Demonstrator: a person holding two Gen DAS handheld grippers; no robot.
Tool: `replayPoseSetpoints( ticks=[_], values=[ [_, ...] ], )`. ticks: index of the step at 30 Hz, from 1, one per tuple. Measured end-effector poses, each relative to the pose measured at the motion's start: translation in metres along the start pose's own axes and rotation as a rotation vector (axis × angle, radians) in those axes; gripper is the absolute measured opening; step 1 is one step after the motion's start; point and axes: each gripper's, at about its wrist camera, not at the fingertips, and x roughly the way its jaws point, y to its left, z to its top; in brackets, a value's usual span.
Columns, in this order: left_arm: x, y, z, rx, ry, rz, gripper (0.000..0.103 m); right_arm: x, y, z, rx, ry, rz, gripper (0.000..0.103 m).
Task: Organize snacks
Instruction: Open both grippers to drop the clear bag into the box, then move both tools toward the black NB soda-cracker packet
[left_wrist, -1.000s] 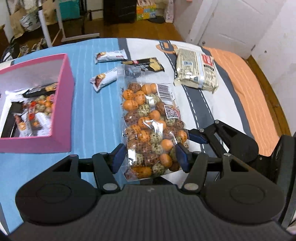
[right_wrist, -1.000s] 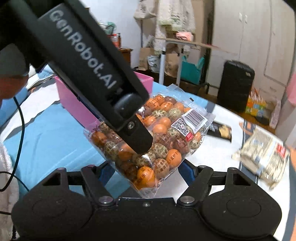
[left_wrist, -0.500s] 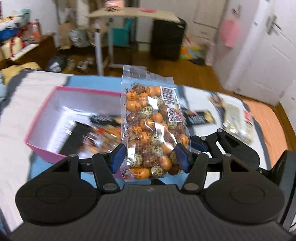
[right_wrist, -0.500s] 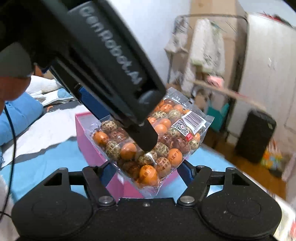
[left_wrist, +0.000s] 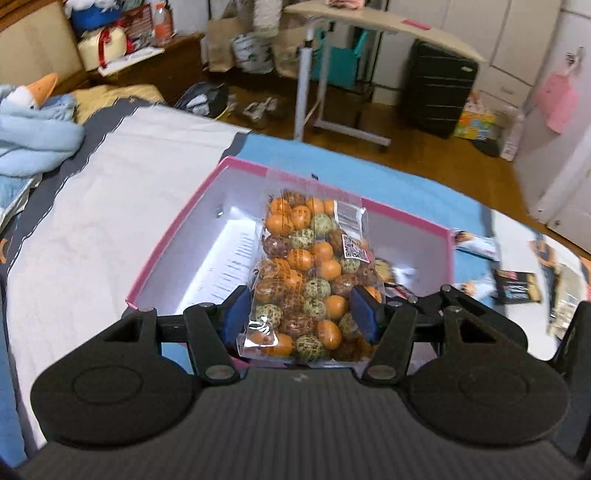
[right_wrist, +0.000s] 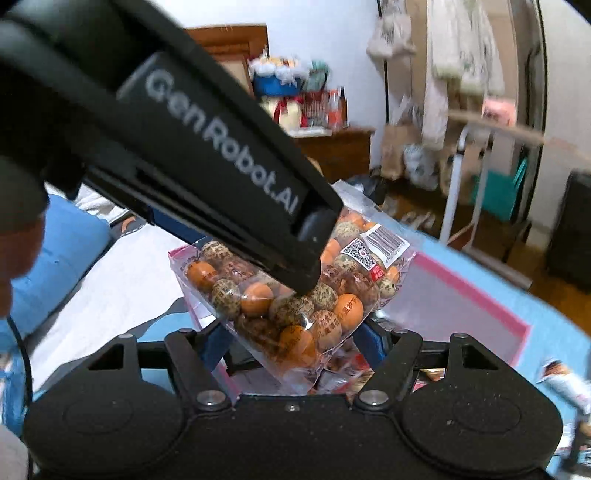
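Left wrist view: the left gripper (left_wrist: 301, 314) is clamped on a clear bag (left_wrist: 314, 273), its blue pads (left_wrist: 236, 308) pressing the two sides of the lower end. The bag is packed with round pieces, some orange, some mottled green, some brown, and carries a white barcode label and a QR sticker near its top right. It hangs over the open pink box (left_wrist: 177, 236), whose inside walls are white; printed paper and other packets lie in the box bottom. The box sits on a blue cover. More packets (left_wrist: 515, 286) lie right of the box.

Right wrist view: the right gripper (right_wrist: 293, 345) is also clamped on the bag (right_wrist: 295, 295), holding its near end. The bag tilts up and away. The left gripper (right_wrist: 306, 273) crosses from upper left onto the bag. The box (right_wrist: 476, 295) lies beneath.
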Motion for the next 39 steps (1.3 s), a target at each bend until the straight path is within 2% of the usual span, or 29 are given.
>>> replayPoseSetpoints(
  ticks=[2,4,6,8,11,15,19,22,25,31,35,39],
  values=[
    [0.014,0.011,0.004,-0.037,0.025,0.006,0.058,0.013,0.001,0.002,0.002,0.054,0.025,0.076],
    [0.027,0.022,0.005,-0.097,0.035,-0.011,0.058,0.019,0.002,0.004,-0.018,0.092,0.008,0.076],
    [0.033,0.028,0.002,-0.125,0.012,0.040,0.058,0.022,0.005,0.003,-0.046,0.123,-0.016,0.076],
    [0.032,0.026,-0.001,-0.104,-0.010,0.097,0.059,0.012,0.008,-0.001,-0.076,0.112,-0.006,0.081],
    [0.023,0.019,-0.006,-0.081,-0.030,0.065,0.060,-0.012,0.009,-0.006,-0.112,0.079,-0.027,0.086],
    [0.002,-0.007,-0.012,-0.009,-0.081,0.066,0.064,-0.053,-0.006,-0.013,-0.067,0.048,-0.022,0.086],
    [-0.023,-0.039,-0.017,0.058,-0.107,0.002,0.069,-0.101,-0.026,-0.022,-0.045,-0.001,-0.062,0.086],
    [-0.036,-0.064,-0.018,0.104,-0.077,-0.059,0.070,-0.136,-0.047,-0.029,-0.024,-0.023,-0.098,0.086],
    [-0.046,-0.085,-0.019,0.139,-0.031,-0.123,0.070,-0.162,-0.065,-0.037,0.002,-0.025,-0.132,0.086],
    [-0.048,-0.127,-0.020,0.214,0.011,-0.202,0.071,-0.202,-0.110,-0.054,0.045,0.012,-0.219,0.087],
    [-0.042,-0.163,-0.017,0.289,0.022,-0.182,0.071,-0.227,-0.141,-0.067,0.111,0.029,-0.229,0.087],
    [-0.032,-0.194,-0.011,0.346,0.033,-0.219,0.076,-0.248,-0.158,-0.076,0.114,0.038,-0.230,0.087]
  ],
)
